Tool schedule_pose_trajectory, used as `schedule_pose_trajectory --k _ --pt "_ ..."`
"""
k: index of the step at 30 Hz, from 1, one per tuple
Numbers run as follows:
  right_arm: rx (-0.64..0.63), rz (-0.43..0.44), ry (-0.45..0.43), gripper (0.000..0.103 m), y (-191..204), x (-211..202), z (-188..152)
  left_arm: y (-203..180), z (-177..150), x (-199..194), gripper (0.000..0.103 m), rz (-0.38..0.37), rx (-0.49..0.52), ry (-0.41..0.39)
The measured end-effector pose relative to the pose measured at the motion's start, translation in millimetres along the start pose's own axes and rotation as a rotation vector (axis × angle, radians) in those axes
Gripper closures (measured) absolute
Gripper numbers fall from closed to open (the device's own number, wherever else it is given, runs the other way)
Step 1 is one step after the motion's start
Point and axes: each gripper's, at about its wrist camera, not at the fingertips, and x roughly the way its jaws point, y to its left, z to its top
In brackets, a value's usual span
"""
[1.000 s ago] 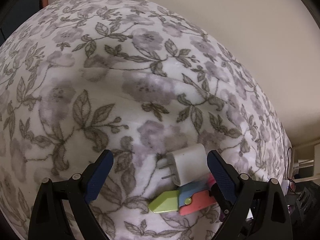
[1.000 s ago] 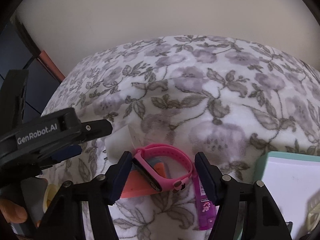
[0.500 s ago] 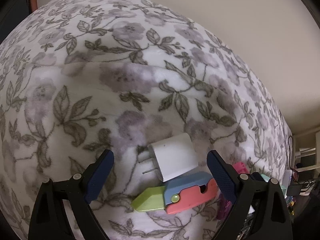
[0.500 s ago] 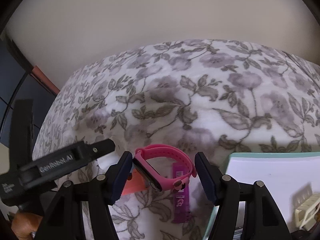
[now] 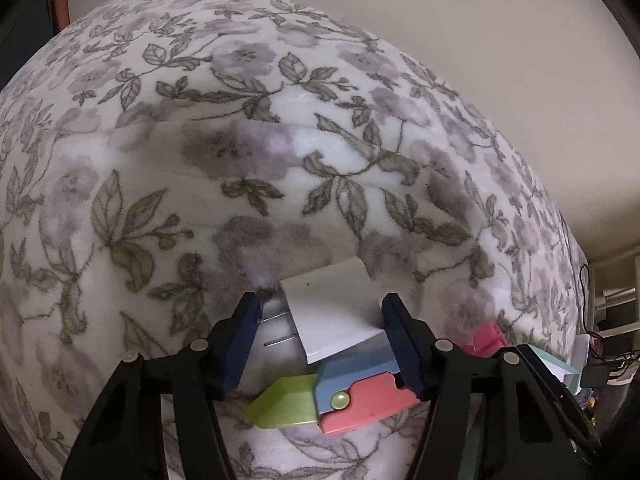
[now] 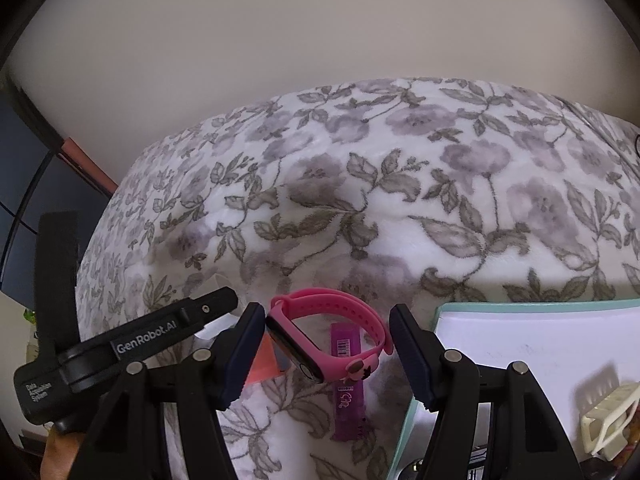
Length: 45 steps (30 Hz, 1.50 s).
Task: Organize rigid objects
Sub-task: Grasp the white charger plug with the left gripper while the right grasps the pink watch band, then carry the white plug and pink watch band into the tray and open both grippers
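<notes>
A white wall charger [image 5: 332, 312] with two metal prongs lies on the floral blanket, leaning on a green, blue and pink toy knife [image 5: 328, 396]. My left gripper [image 5: 320, 336] has closed in around the charger, one pad at the prongs, the other at its right side. My right gripper [image 6: 328, 340] is shut on a pink smartwatch [image 6: 328, 336] and holds it above the blanket. A purple tube [image 6: 348, 384] lies under it. The left gripper's body [image 6: 120, 352] shows at the left of the right wrist view.
A white tray with a teal rim [image 6: 536, 344] sits at the right and holds a cream hair clip [image 6: 608, 416]. A beige wall stands behind the bed. Shelves and cables [image 5: 612, 320] are past the bed's right edge.
My left gripper moved forward over the charger and its jaws closed around it. My right gripper, holding the pink watch, shifted right toward the tray.
</notes>
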Motion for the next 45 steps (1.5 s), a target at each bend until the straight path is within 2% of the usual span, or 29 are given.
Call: schedule_pose_trajectory --k 9,20,27,36,45 --pt "0.025 0.004 0.0 0.035 -3.3 -14.0 -2.7 5.6 -3.4 -14.1 0.039 -0.034 -0.027 0.002" --pt "0.041 0.001 -0.045 0.035 -2.9 -68.4 -9.0 -3.5 -21.0 -60.8 0.039 -0.046 0.007 -0.058" --pt "0.068 -0.008 -0.067 0.035 -12.0 -103.1 -26.0 -19.2 -37.3 -80.1 0.039 -0.069 0.038 -0.075" --pt "0.132 -0.015 -0.084 0.035 -32.9 -137.0 -57.3 -45.4 -65.2 -115.2 0.039 -0.083 0.124 -0.134" --pt "0.168 -0.069 -0.09 0.035 -53.7 -155.3 -79.4 -74.3 -100.3 -117.4 0.039 -0.068 0.234 -0.128"
